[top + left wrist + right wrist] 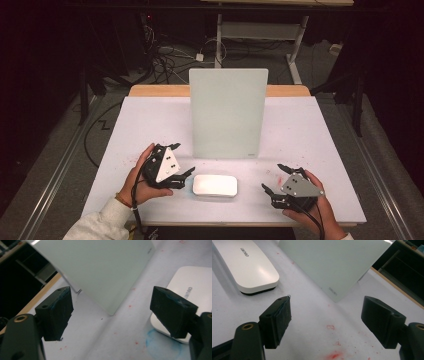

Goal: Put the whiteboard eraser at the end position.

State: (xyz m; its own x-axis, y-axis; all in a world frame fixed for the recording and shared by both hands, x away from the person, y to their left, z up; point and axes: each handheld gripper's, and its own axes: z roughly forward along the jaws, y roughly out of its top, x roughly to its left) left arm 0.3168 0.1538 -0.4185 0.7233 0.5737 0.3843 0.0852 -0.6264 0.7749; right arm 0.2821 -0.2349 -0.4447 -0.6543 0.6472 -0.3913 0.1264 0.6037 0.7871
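White tabletop (pixel 310 145) carries an upright glass board (pixel 228 112); before it lies a white eraser (pixel 215 185), flanked by the left gripper (pixel 181 159) and right gripper (pixel 272 176), both spread wide, empty.

I see a white table (pixel 150 125) with red spots. A white eraser (pixel 215 185) lies near; a glass board (pixel 227 112) stands behind.
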